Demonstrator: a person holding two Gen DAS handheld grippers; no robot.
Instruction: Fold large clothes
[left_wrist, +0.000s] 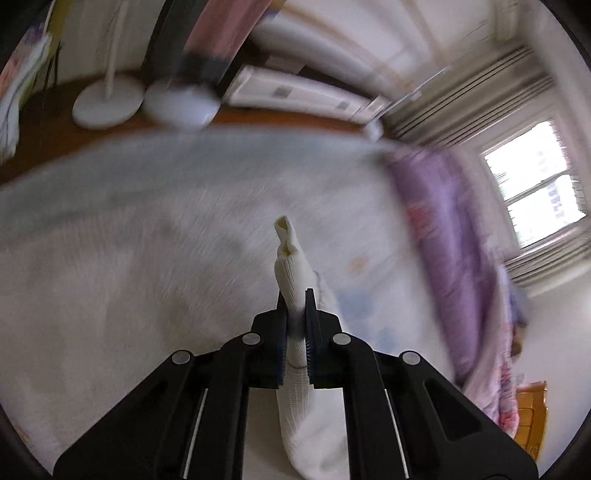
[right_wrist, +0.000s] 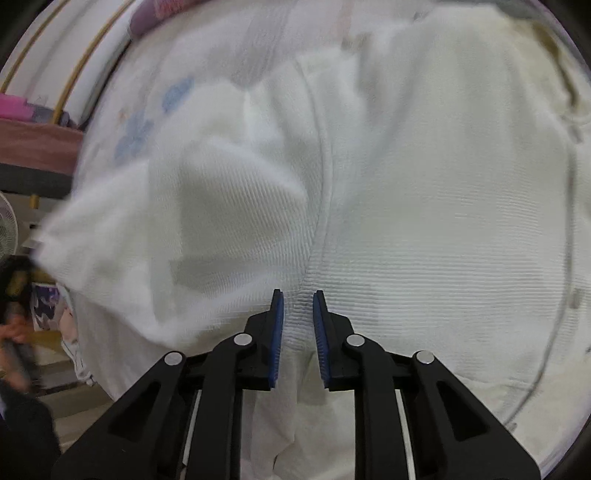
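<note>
A white ribbed knit garment lies spread over the bed and fills the right wrist view; one flap is lifted and blurred at the left. My right gripper points down onto it, with a raised seam ridge of the cloth pinched between its blue pads. In the left wrist view my left gripper is shut on a bunched strip of the same white garment. The strip sticks out past the fingertips and hangs below the jaws, above the pale bedsheet.
A purple quilt is heaped along the bed's right side below a window. Two white fan bases stand on the wooden floor beyond the bed. A person's hand shows at the left edge.
</note>
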